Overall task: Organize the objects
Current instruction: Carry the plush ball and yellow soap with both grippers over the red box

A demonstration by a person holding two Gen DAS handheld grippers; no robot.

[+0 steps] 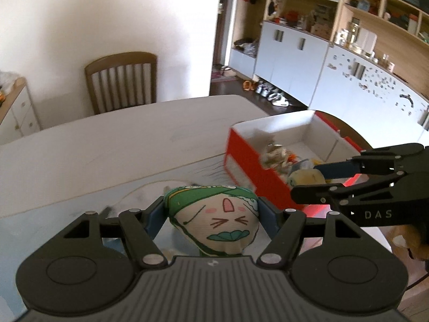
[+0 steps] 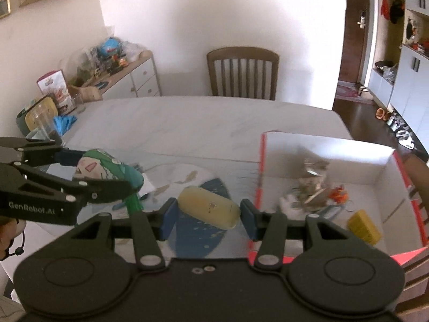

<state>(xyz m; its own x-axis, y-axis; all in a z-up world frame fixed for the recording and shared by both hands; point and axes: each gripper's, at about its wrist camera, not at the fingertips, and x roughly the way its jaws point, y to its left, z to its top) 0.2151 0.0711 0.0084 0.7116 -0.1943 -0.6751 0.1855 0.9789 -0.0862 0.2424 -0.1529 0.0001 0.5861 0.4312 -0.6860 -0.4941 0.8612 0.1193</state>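
Starting on the left, your left gripper [image 1: 211, 212] is pinching a soft green-and-cream fabric pouch printed with a squinting cartoon face [image 1: 214, 222], held up off the pale marble-look table [image 1: 107, 145], so that one's picked but not put away yet. Moving right, your right gripper [image 2: 207, 212] is clamped on a pale yellow sponge-like cylinder [image 2: 209, 210], blue pads touching both its ends, and it's hanging over the blue-and-white patterned mat [image 2: 198, 230] just left of the box wall. Further right sits the open red cardboard box with the white inside [image 2: 321, 147], near the table's right edge. It already has stuff in it: a blurry brownish-silver heap with an orange bit [image 2: 313, 185] and a yellow ridged block [image 2: 364, 226] in the near right corner. So I'd say you're somewhere in the middle of this: a few things are boxed, two more are in your tongs and both need dropping in, yellow cylinder probably first since it's right beside the box. I can't see anything else loose on the open part of the table, though the far left end has some clutter I can't make out. Readable writing: "GenRobot.AI" on the side of the left gripper in the right wrist view, and "DAS" on the right one in the left wrist view.
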